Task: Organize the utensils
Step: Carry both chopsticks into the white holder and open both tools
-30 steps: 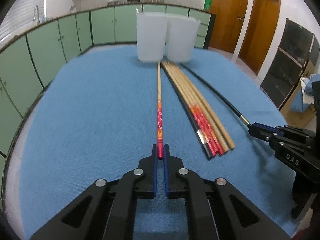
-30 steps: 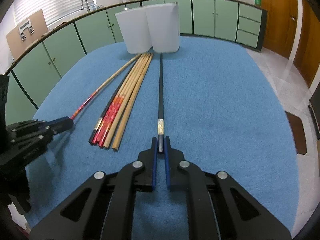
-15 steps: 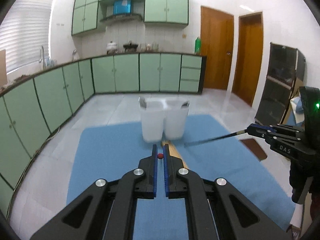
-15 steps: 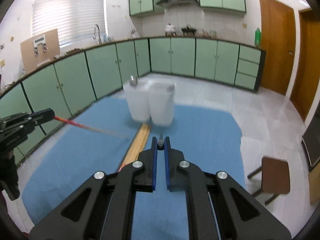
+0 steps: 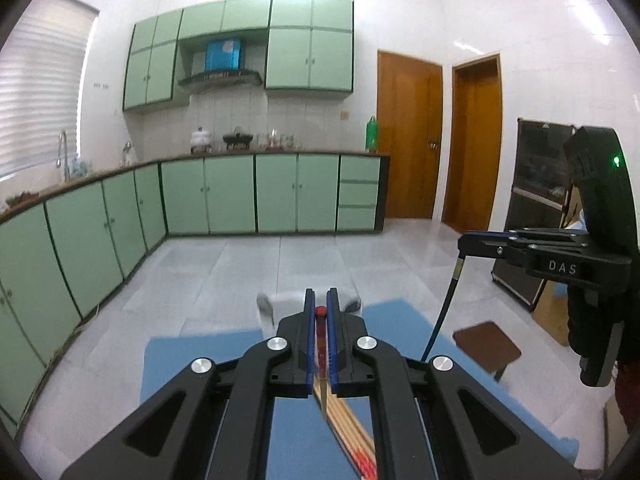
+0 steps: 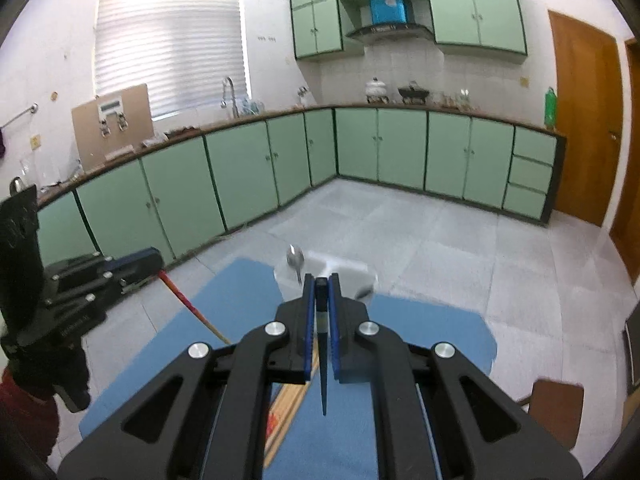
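each of my fingers is clamped on one chopstick: left (image 5: 319,314) the red-ended (image 5: 320,312), right (image 6: 321,286) the black (image 6: 322,380). neither is in the cups (image 6: 352,276) yet; a bundle (image 5: 352,432) waits mid-table.

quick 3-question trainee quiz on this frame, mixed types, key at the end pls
1. True or false: the left gripper is empty.
2. The right gripper is clamped on which chopstick? A) black B) plain wood C) red-tipped
3. Fill in: the remaining chopsticks lie on the ___ mat.

Key: 1 false, it grips a red-ended chopstick. 2 A. 3 blue.
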`<state>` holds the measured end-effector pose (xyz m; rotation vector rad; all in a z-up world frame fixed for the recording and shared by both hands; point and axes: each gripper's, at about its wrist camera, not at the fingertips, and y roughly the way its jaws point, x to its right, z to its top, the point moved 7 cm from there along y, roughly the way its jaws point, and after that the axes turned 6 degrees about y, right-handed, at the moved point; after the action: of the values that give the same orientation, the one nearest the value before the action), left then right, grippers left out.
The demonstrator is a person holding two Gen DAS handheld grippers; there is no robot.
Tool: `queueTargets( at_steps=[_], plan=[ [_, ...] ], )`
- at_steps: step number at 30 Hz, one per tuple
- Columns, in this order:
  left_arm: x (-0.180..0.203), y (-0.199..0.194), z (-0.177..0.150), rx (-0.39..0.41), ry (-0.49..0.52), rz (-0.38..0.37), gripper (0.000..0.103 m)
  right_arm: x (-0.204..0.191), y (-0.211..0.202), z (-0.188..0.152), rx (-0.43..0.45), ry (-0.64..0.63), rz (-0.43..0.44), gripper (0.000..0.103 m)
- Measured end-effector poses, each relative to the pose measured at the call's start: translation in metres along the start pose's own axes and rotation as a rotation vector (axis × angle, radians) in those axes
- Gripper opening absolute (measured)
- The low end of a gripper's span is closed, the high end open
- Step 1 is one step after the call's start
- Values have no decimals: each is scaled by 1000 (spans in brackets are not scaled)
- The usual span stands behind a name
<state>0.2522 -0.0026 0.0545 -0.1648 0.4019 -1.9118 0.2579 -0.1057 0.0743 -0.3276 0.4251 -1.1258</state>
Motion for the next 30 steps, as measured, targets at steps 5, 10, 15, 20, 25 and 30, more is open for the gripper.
queueTargets(
  at_steps=[5, 10, 15, 20, 25, 30],
  plan=[
    [-7, 13, 53, 96, 39, 39, 5, 5, 6, 53, 84, -11, -6, 6],
    [-14, 41, 87, 149, 57, 71, 5, 23, 31, 89, 154, 10, -38, 6],
    [-17, 74, 88, 158, 54, 85, 5, 40, 73, 91, 145, 45, -39, 6],
    [-19, 118, 61, 63, 35, 62, 5, 47, 115, 65, 65, 48, -57, 6],
    [-25, 132, 38, -9, 7, 49, 9, 47, 126, 43, 20, 50, -75, 13],
    [-28, 112, 28, -7, -3, 52, 25, 44, 101, 33, 56, 54, -101, 30]
  ],
)
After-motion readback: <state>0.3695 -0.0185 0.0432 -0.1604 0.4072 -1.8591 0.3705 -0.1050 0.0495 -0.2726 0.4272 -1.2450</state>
